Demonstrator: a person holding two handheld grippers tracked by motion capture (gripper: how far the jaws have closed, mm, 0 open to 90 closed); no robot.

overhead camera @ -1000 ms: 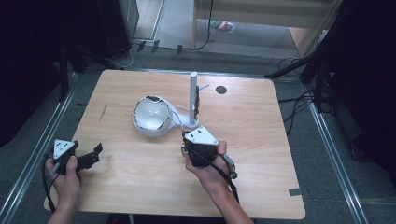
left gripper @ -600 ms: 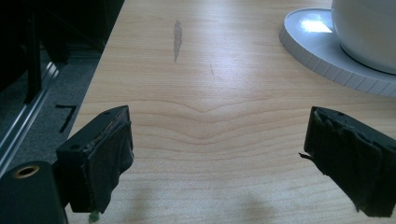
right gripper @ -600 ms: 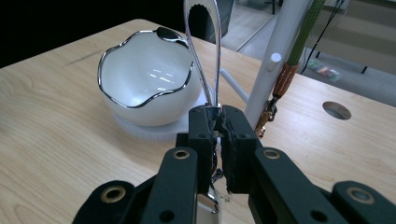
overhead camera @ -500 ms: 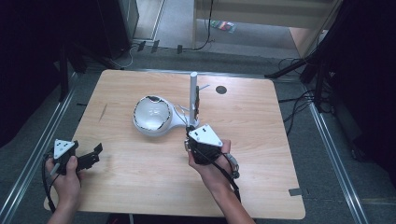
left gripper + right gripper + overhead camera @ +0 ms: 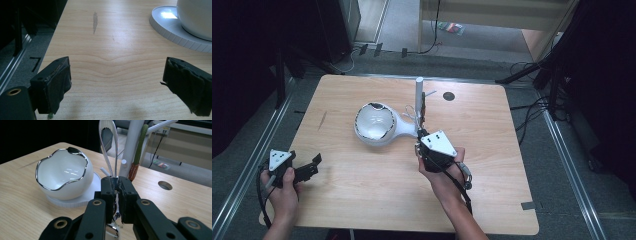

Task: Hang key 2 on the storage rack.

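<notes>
Two black hand-held grippers, left gripper (image 5: 314, 161) and right gripper (image 5: 115, 187), each topped by a grey three-cornered plate. Black jaws with worn, frayed pads, brass-ringed holes in the arms. Black cable trailing along each bare forearm. No sleeves.

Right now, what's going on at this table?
A person holds a gripper in each hand. The right gripper has its jaws shut on a thin metal loop standing up beside a white bowl-shaped piece on its round base. The left gripper waits open near the table edge.
</notes>
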